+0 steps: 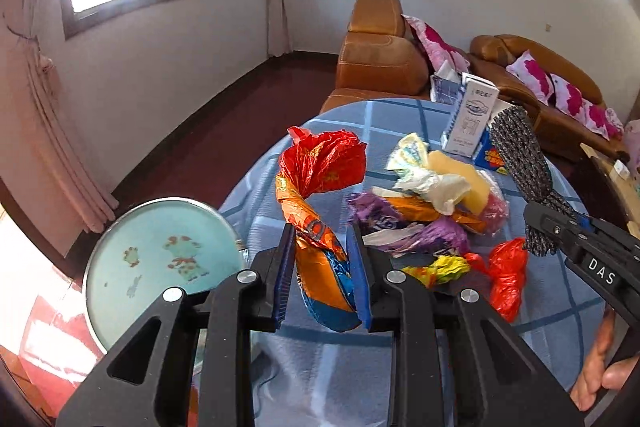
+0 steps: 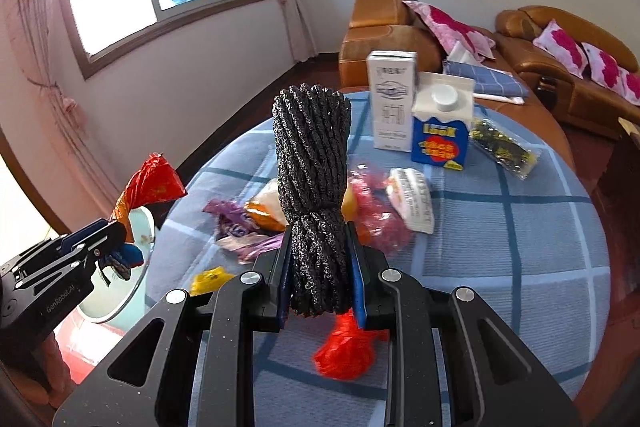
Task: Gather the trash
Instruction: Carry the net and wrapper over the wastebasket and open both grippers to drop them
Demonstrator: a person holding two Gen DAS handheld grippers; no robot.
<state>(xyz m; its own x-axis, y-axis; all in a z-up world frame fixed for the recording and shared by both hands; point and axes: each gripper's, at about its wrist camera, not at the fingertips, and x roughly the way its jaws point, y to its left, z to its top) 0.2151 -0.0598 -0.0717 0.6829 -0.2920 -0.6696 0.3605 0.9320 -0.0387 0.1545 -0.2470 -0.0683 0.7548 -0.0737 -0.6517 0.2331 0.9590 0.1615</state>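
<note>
My left gripper (image 1: 322,239) is shut on a twisted red-and-orange foil wrapper (image 1: 316,195) and holds it upright above the table's left edge; it also shows in the right wrist view (image 2: 148,187). My right gripper (image 2: 318,239) is shut on a black rope bundle (image 2: 312,163) standing upright between the pads; it appears at the right of the left wrist view (image 1: 520,163). A pile of trash lies on the blue checked tablecloth (image 2: 500,247): purple wrappers (image 1: 400,227), crumpled white tissue (image 1: 432,183), a yellow wrapper (image 1: 444,263), a red plastic bag (image 1: 506,275).
A white carton (image 2: 392,103), a blue milk carton (image 2: 440,131) and a clear packet (image 2: 504,147) stand at the table's far side. A round pale-green basin (image 1: 160,263) sits low at the left. Orange sofas (image 2: 384,35) with pink pillows stand behind.
</note>
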